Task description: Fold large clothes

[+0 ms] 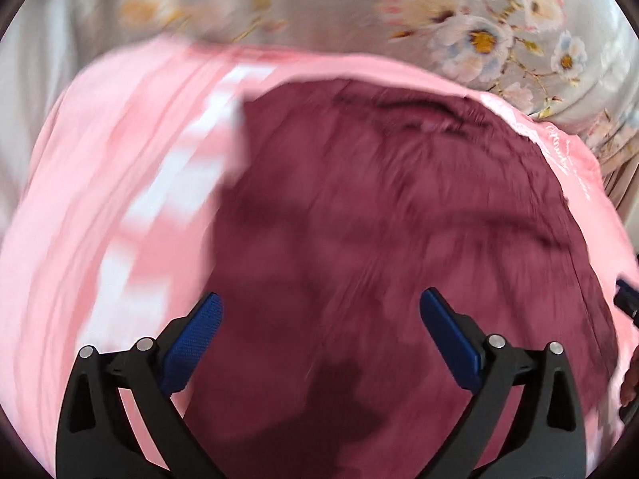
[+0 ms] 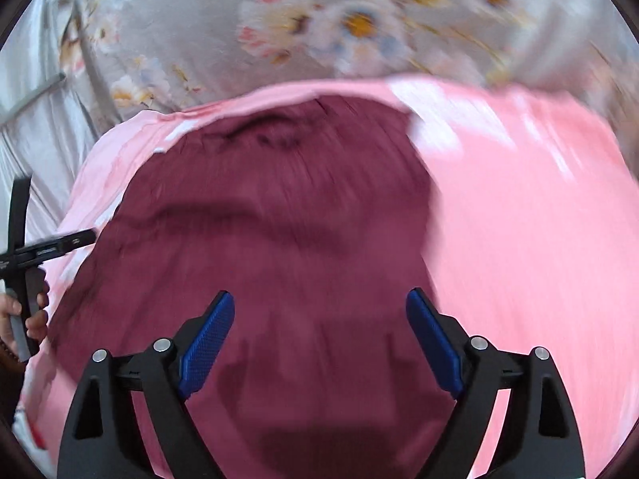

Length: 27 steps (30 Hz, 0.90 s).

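Lying flat across the middle of both wrist views, the maroon garment (image 1: 383, 239) rests on a pink sheet (image 1: 100, 199) that carries white block markings, and the pink sheet in turn lies on a grey floral bedcover (image 1: 479, 32). A dark curved neckline shows near the far edge of the maroon garment in both views. The left gripper (image 1: 321, 309) stands with its jaws spread wide above the near part of the garment; nothing sits between its blue pads (image 1: 195, 343), and neither pad touches the cloth. The right gripper (image 2: 319, 307) likewise has its jaws spread wide over the same garment, with no fabric between the pads (image 2: 207, 343). In the right wrist view, the left gripper appears at the left border, black, with a hand (image 2: 24, 319) wrapped around its handle, just beside the left edge of the garment. In the left wrist view, a small dark part of the other tool shows at the right border. Both views are smeared by motion blur, so fine fabric detail cannot be read.
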Each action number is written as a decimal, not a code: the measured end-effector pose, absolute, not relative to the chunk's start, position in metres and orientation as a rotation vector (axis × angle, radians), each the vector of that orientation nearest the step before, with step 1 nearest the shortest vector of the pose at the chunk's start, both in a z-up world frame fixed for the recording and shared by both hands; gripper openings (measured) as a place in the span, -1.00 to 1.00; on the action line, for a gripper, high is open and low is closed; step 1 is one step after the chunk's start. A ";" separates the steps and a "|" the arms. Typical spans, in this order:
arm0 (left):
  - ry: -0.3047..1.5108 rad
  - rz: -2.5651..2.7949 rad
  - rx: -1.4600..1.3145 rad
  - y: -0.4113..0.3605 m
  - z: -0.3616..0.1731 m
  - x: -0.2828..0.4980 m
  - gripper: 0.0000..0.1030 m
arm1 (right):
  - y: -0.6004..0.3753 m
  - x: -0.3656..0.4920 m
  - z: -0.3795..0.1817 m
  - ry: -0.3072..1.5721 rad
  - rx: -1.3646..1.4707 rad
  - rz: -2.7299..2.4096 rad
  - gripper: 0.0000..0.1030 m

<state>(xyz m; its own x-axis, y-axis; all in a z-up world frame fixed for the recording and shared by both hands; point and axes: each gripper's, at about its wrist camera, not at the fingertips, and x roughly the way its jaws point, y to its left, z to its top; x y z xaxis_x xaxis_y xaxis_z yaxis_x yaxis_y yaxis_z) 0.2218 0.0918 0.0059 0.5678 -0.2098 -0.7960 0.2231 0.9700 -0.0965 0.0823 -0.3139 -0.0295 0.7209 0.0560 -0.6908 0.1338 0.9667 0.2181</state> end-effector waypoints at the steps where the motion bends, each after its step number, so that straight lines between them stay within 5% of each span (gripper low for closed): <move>1: 0.960 -0.227 -0.027 0.114 0.000 0.205 0.89 | -0.322 0.054 -0.040 0.780 0.311 -0.068 0.66; 11: 1.009 -0.210 -0.322 0.166 -0.033 0.125 0.86 | -0.349 -0.032 -0.091 0.744 0.652 -0.144 0.70; 13: 1.011 -0.208 -0.324 0.159 -0.033 0.123 0.65 | -0.342 -0.027 -0.093 0.734 0.650 -0.163 0.72; 16: 1.013 -0.190 -0.283 0.148 -0.031 0.125 0.04 | -0.336 -0.018 -0.094 0.723 0.663 -0.132 0.23; 18: 1.018 -0.201 -0.302 0.146 -0.028 0.125 -0.30 | -0.335 -0.010 -0.096 0.748 0.692 -0.120 -0.55; 22: 0.965 -0.221 -0.325 0.152 -0.005 0.109 -0.78 | -0.332 -0.022 -0.082 0.691 0.723 -0.080 -0.86; 27: 0.852 -0.295 -0.354 0.173 0.050 0.057 -0.86 | -0.318 -0.080 -0.031 0.535 0.641 -0.025 -0.92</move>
